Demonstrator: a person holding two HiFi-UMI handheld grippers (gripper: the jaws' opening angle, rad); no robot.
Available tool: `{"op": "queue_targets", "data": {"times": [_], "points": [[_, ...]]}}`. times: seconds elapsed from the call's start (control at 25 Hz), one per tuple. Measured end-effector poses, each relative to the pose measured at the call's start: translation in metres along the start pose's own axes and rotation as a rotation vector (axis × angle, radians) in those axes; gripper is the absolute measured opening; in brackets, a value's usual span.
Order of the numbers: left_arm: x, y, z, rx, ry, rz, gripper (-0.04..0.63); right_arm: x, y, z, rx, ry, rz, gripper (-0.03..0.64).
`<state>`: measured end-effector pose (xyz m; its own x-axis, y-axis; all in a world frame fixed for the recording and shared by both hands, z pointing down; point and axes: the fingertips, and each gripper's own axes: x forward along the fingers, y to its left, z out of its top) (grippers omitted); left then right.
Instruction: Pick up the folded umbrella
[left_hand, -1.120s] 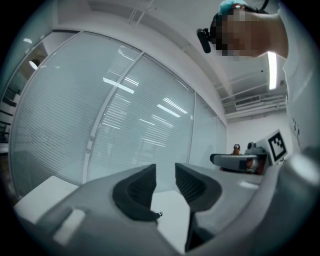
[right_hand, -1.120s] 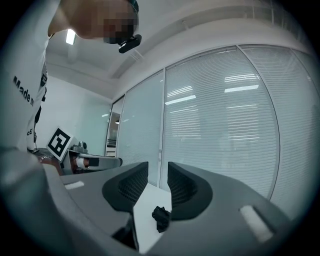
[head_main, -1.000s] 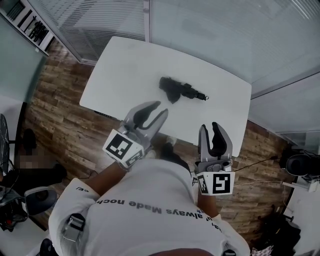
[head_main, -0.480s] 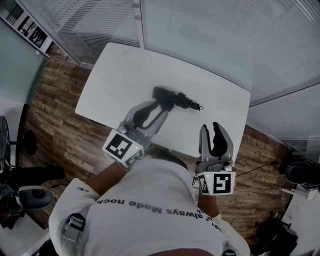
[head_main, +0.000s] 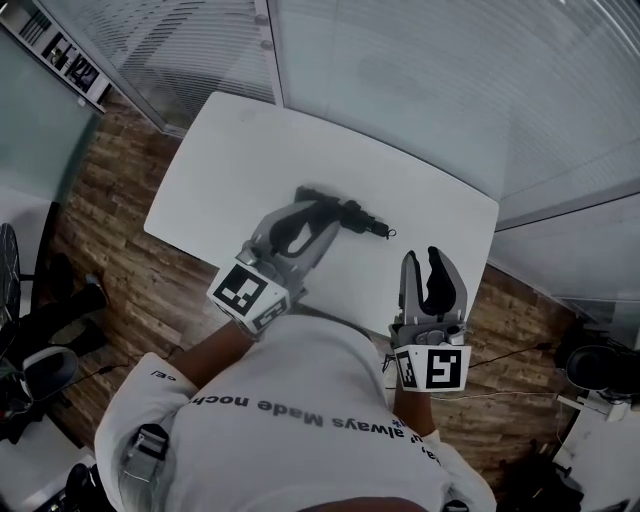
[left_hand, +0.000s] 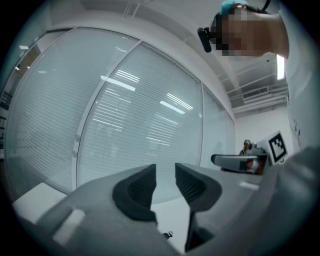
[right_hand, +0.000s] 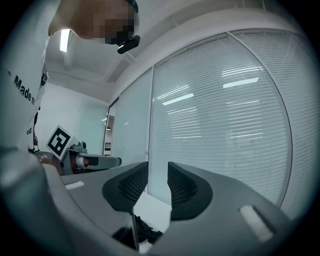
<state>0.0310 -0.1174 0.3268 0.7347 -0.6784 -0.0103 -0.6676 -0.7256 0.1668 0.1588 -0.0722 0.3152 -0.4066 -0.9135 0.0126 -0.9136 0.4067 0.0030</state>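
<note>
The folded umbrella (head_main: 360, 216) lies mid-table (head_main: 230, 150). The left gripper (head_main: 320, 214) and right gripper (head_main: 422, 258) are held level towards it, tongs nearly together and empty, presumably for the approach; contact is unclear.

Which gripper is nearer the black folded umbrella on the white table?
Left. The left gripper has its tips at the black folded umbrella's left end in the head view; the right gripper hangs over the white table's near edge, off to the right.

Black umbrella (head_main: 362, 215); white table (head_main: 228, 150); brown plank floor (head_main: 108, 242).
</note>
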Motion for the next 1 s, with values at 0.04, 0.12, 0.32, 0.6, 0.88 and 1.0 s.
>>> {"op": "queue_targets", "data": {"times": [0.04, 0.12, 0.32, 0.6, 0.88, 1.0], "points": [[0.005, 0.000, 0.001, 0.004, 0.000, 0.001, 0.121, 0.002, -0.005, -0.001, 0.001, 0.000, 0.003, 0.123], [0.015, 0.002, 0.003, 0.010, -0.003, 0.006, 0.121, 0.009, -0.013, -0.002, 0.003, 0.000, 0.010, 0.123], [0.032, 0.012, 0.003, 0.003, -0.002, 0.021, 0.121, 0.024, -0.026, -0.004, 0.006, 0.003, 0.024, 0.121], [0.037, 0.033, 0.008, -0.001, 0.006, 0.026, 0.121, 0.050, -0.023, -0.004, 0.021, 0.013, 0.036, 0.120], [0.036, 0.058, 0.019, 0.006, 0.011, 0.009, 0.121, 0.072, -0.013, 0.005, 0.008, 0.010, 0.022, 0.118], [0.039, 0.064, 0.022, 0.010, 0.004, -0.003, 0.121, 0.076, -0.011, 0.005, 0.007, 0.013, 0.010, 0.118]]}}
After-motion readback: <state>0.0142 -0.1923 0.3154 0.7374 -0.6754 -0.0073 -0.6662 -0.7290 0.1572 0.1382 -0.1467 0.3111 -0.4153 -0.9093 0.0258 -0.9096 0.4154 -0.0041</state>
